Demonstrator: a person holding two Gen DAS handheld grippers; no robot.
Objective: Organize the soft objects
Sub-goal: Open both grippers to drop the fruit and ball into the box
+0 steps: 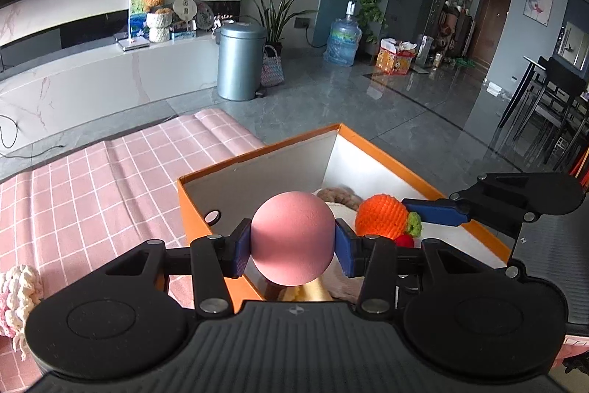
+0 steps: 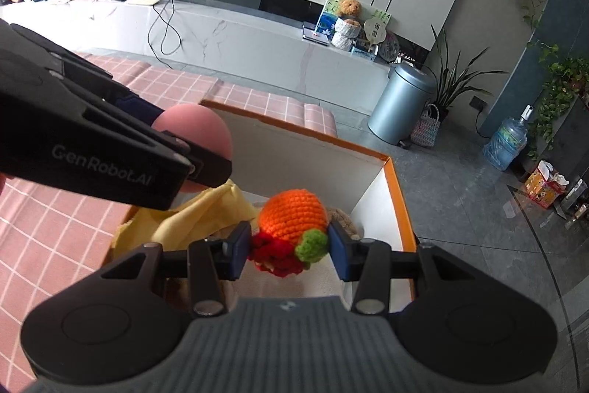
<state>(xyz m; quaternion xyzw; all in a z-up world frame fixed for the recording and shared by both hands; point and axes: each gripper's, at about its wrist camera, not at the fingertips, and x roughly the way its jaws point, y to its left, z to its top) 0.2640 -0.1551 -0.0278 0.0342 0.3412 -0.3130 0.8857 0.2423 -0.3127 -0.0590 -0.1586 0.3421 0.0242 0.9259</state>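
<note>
A: Left first, on the pink checked cloth?

B: Pink-and-cream crochet piece at the far left edge, out on the cloth, well apart from the box. Then the orange box, white inside, open on top, standing on the same cloth.

A: Inside the box?

B: Yellow cloth crumpled at the left side. Brownish knitted piece toward the far wall, mostly hidden. White soft lining under the rest. Cannot tell more about the bottom.

A: And the left gripper?

B: Above the box's near left part, reaching forward and slightly down. Clamped on the pink ball, one blue pad pressed to each side. Ball clear of the contents below.

A: Farther right?

B: Right gripper above the middle of the box, beside the left one. Blue pads around the orange crochet fruit with its green leaf and red bit. Left pad against the red part, right pad just at the leaf; lightly closed on it by the look. Fruit inside the box's outline, above the white lining.
</note>
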